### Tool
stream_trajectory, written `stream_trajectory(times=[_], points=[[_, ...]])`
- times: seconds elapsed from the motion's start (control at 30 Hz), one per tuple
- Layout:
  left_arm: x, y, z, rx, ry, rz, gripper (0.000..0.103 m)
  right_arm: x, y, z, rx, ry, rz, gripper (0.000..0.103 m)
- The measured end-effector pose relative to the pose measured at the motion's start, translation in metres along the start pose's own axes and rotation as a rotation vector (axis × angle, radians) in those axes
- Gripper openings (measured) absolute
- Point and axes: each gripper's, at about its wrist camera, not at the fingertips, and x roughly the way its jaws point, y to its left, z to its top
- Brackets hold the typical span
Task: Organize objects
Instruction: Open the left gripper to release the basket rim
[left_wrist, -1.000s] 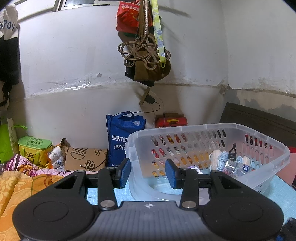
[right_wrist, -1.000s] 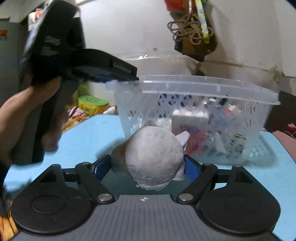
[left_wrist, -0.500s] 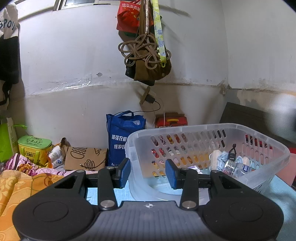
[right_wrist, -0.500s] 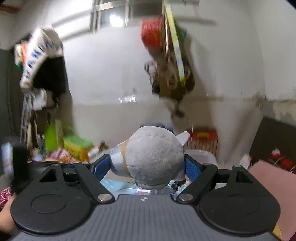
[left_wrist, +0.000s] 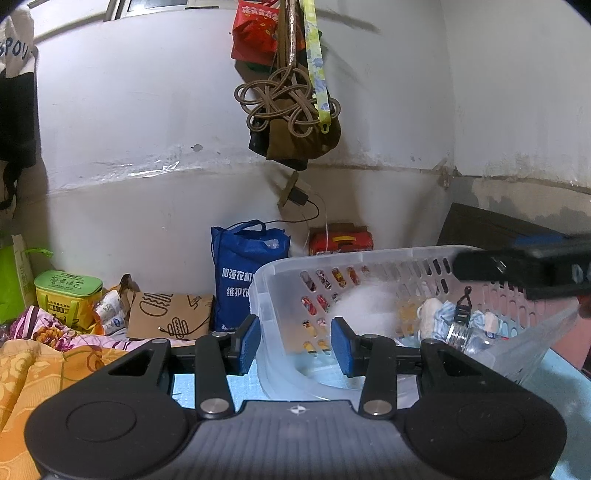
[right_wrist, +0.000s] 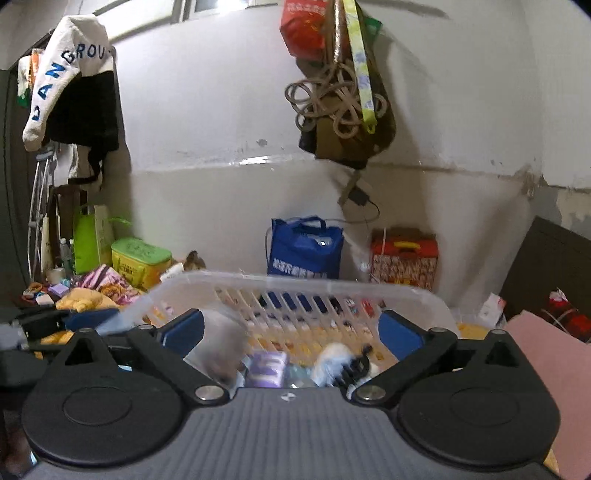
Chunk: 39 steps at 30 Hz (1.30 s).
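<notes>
Right gripper (right_wrist: 291, 328): jaws wide apart, nothing clamped, hovering over the clear plastic basket (right_wrist: 295, 286). Grey plush toy (right_wrist: 221, 347) is a motion-blurred shape just off the gripper's left finger, inside the basket outline; contact with the basket floor can't be told. In the left wrist view the same toy (left_wrist: 365, 306) is a white blur inside the basket (left_wrist: 266, 295).

Left gripper (left_wrist: 294, 345): jaws apart, empty, straddling the basket's near corner wall.

Basket sits on a light blue tabletop (left_wrist: 192, 384). Also in the basket: a purple pack (right_wrist: 267, 367), a small clear bottle (left_wrist: 458, 334), some crumpled cloth bits.

Room, relative to the basket: white scuffed wall (left_wrist: 147, 129) behind it; blue tote bag (left_wrist: 243, 266) and red gift box (left_wrist: 341, 240) against that wall; green tin (left_wrist: 68, 291) and brown paper bag (left_wrist: 166, 314) to its left; orange patterned bedding (left_wrist: 29, 369) further left. Knotted cord and brown bag (left_wrist: 291, 110) hang above it on the wall.
</notes>
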Motion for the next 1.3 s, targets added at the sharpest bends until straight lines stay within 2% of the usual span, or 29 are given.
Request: stream_trajectory(times=[0.23,0.4,0.8,0.9,0.93,0.97,1.03,1.1,1.17,1.2,1.3], points=[[-0.001,-0.001,-0.001,0.001,-0.002,0.0,0.046,-0.012,-0.022,-0.01,0.082,-0.022,0.04,0.103],[-0.001,-0.001,-0.001,-0.002,-0.004,0.002,0.046,-0.009,-0.027,-0.008,0.078,-0.014,0.006,0.103],[-0.002,-0.001,0.0,-0.004,-0.003,0.01,0.046,-0.007,-0.03,-0.014,0.075,-0.003,0.006,0.103],[-0.001,0.003,0.0,-0.012,-0.006,0.004,0.05,-0.012,-0.034,-0.014,0.085,-0.011,0.011,0.103],[-0.001,0.006,-0.001,-0.031,0.001,0.008,0.058,-0.015,-0.035,-0.014,0.085,-0.014,0.012,0.103],[-0.001,0.009,-0.001,-0.056,0.011,0.013,0.07,-0.017,-0.036,-0.014,0.084,-0.018,0.015,0.103],[-0.004,0.012,-0.003,-0.077,-0.008,-0.001,0.081,-0.025,-0.038,-0.014,0.08,-0.03,0.018,0.103],[-0.015,0.013,-0.002,-0.096,-0.058,0.001,0.083,-0.033,-0.041,-0.016,0.077,-0.043,0.016,0.103],[-0.031,0.012,0.0,-0.096,-0.128,0.006,0.102,-0.041,-0.044,-0.018,0.071,-0.049,0.018,0.103],[-0.041,0.011,0.001,-0.092,-0.154,0.014,0.103,-0.045,-0.045,-0.02,0.066,-0.047,0.017,0.103],[-0.056,0.005,0.003,-0.066,-0.164,0.08,0.103,-0.059,-0.049,-0.026,0.058,-0.025,0.011,0.103]])
